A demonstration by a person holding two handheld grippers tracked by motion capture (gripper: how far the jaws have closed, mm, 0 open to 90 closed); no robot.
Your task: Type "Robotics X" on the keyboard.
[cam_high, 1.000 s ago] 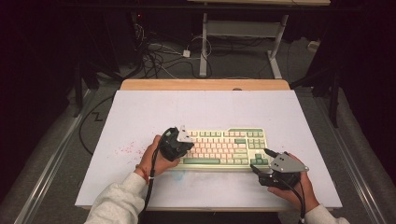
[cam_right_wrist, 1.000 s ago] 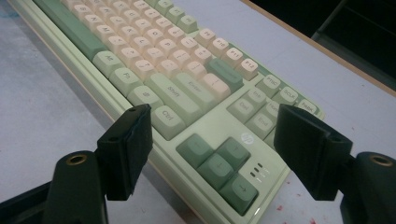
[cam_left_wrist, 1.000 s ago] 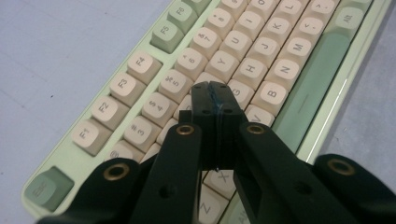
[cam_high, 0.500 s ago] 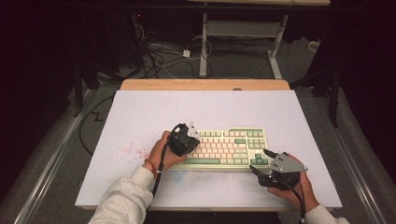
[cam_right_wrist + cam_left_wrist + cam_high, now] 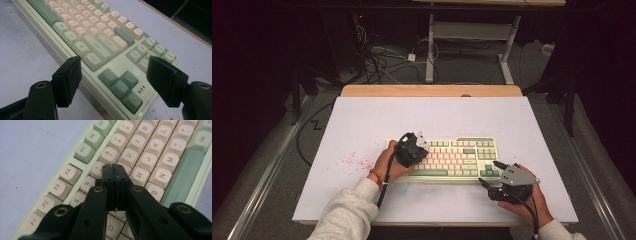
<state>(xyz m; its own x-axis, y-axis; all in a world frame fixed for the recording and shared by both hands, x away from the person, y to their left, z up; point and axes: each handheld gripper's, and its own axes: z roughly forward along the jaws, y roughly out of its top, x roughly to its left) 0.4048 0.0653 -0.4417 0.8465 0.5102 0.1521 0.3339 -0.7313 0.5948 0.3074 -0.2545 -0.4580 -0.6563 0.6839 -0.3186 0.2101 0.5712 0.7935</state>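
The left gripper (image 5: 112,167) has its two black jaws pressed together with nothing between them, forming a single blunt tip that sits over the letter rows near the T and Y keys; judged from this, the closed tip serves as a stylus for pressing one key at a time. The right gripper (image 5: 113,83) stands with its jaws wide apart, empty, straddling the arrow-key corner, probably to steady the board. The rectangular pale-green plastic keyboard with cream and green sculpted keycaps (image 5: 462,157) lies flat near the front middle of the white matte table surface (image 5: 362,120), which shows faint red speckles (image 5: 352,161) just left of the keyboard.
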